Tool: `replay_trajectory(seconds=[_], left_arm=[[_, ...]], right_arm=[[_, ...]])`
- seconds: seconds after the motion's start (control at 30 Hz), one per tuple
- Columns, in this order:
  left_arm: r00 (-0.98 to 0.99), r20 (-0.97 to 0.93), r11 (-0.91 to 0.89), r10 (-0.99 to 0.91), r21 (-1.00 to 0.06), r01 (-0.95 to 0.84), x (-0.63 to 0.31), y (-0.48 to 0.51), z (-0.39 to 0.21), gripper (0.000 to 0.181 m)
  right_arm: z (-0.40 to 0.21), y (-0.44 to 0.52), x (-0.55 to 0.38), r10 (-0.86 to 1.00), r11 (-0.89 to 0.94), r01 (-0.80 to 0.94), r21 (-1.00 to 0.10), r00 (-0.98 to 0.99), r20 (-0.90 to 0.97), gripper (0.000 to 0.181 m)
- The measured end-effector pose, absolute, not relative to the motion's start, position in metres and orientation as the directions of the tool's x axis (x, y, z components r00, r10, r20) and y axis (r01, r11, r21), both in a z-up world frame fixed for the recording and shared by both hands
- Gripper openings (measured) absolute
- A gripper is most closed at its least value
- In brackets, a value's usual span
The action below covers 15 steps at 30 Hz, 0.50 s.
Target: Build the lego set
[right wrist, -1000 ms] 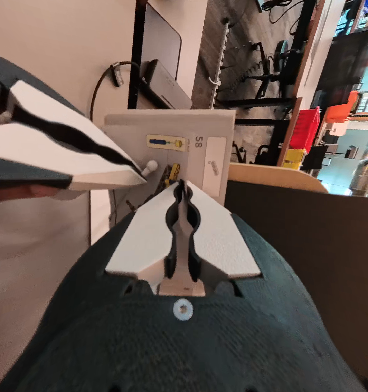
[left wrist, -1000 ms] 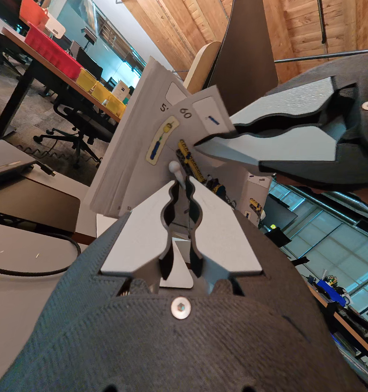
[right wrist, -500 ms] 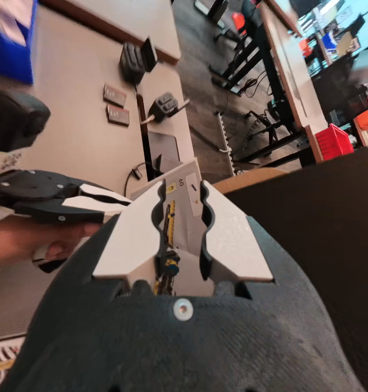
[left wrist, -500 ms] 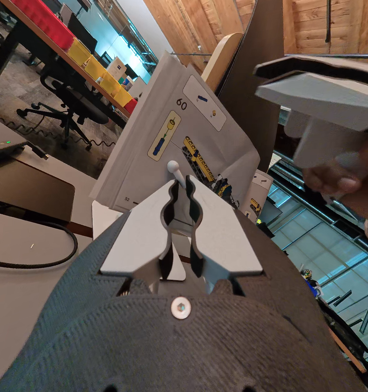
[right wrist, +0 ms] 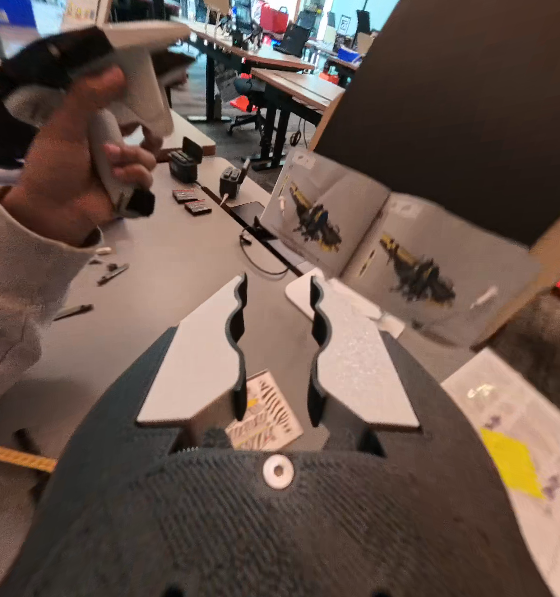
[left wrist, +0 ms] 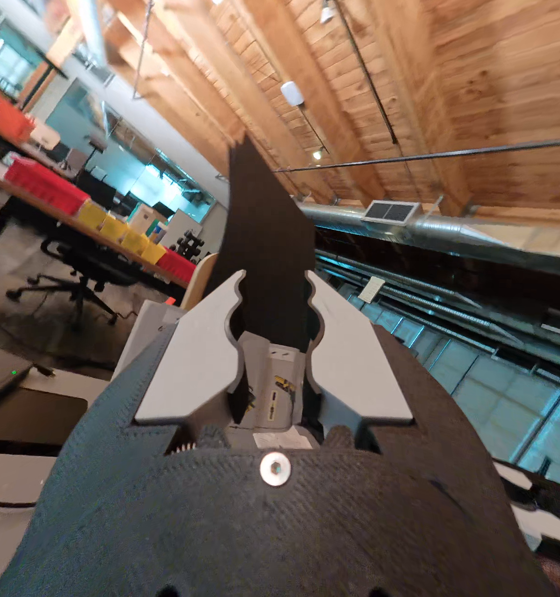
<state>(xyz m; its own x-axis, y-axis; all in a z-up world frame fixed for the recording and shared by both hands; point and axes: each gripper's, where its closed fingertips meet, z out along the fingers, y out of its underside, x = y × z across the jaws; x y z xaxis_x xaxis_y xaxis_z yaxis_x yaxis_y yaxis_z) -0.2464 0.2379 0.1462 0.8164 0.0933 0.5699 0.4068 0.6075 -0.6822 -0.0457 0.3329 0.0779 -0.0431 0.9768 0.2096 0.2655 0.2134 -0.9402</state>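
Observation:
The open instruction booklet [right wrist: 385,245] leans against a dark panel [right wrist: 466,113] at the back of the table, showing drawings of a yellow and black model. My right gripper [right wrist: 278,281] is open and empty above the grey table [right wrist: 175,274]. My left gripper [left wrist: 275,277] is open and empty, tilted up over the booklet [left wrist: 278,387] toward the panel and ceiling. A hand [right wrist: 71,168] holds the left gripper's handle at the upper left of the right wrist view. Small dark Lego parts [right wrist: 110,273] and a yellow beam [right wrist: 20,458] lie on the table to the left.
A striped sticker sheet [right wrist: 265,416] lies under the right gripper. A paper with a yellow patch [right wrist: 511,468] is at the right. Chargers [right wrist: 185,164] and a cable [right wrist: 259,258] sit at the back. Desks with red and yellow bins [left wrist: 126,232] stand beyond. My right fingertips sit around 25 centimeters from my left ones. From either gripper's tips it is about 25 centimeters to the dark panel [right wrist: 466,113]. The yellow beam [right wrist: 20,458] is about 30 centimeters from my right fingertips and 45 centimeters from my left.
The left gripper has opened and tilted upward; the white pin it held no longer shows between its jaws. The right gripper let go of the page, opened and swung back over the table.

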Motion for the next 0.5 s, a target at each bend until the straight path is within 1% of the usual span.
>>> replay_trajectory(seconds=[0.1,0.17,0.23,0.33,0.4,0.47,0.5], left_arm=[[0.87,0.482,0.537,0.1,-0.762,0.361,-0.203,0.223,0.155,0.033],[0.891,0.442,0.449,0.105,-0.82,0.353,-0.177,0.217,0.14,0.032],[0.903,0.414,0.34,0.114,-0.87,0.356,-0.152,0.214,0.109,0.034],[0.925,0.367,0.086,0.093,-0.929,0.36,-0.104,0.208,0.037,0.039],[0.958,0.272,-0.069,0.087,-0.958,0.278,-0.073,0.197,-0.015,0.042],[0.985,0.148,-0.186,0.091,-0.969,0.162,-0.053,0.18,-0.061,0.049],[0.99,0.103,-0.223,0.094,-0.967,0.122,-0.046,0.171,-0.077,0.049]], right_arm=[[0.047,0.325,-0.001,0.997,0.073,0.217,-0.973,0.007,0.076,0.039],[0.027,0.326,0.024,0.999,0.005,0.174,-0.985,0.052,0.014,0.043],[0.01,0.334,0.047,0.992,-0.019,0.097,-0.995,0.125,-0.007,0.043],[-0.026,0.347,0.076,0.97,-0.041,0.024,-0.999,0.239,-0.034,0.04],[-0.057,0.338,0.087,0.975,-0.087,0.055,-0.995,0.211,-0.073,0.044],[-0.089,0.321,0.097,0.985,-0.082,0.168,-0.982,0.161,-0.055,0.058],[-0.104,0.314,0.103,0.988,-0.065,0.218,-0.974,0.151,-0.032,0.062]])
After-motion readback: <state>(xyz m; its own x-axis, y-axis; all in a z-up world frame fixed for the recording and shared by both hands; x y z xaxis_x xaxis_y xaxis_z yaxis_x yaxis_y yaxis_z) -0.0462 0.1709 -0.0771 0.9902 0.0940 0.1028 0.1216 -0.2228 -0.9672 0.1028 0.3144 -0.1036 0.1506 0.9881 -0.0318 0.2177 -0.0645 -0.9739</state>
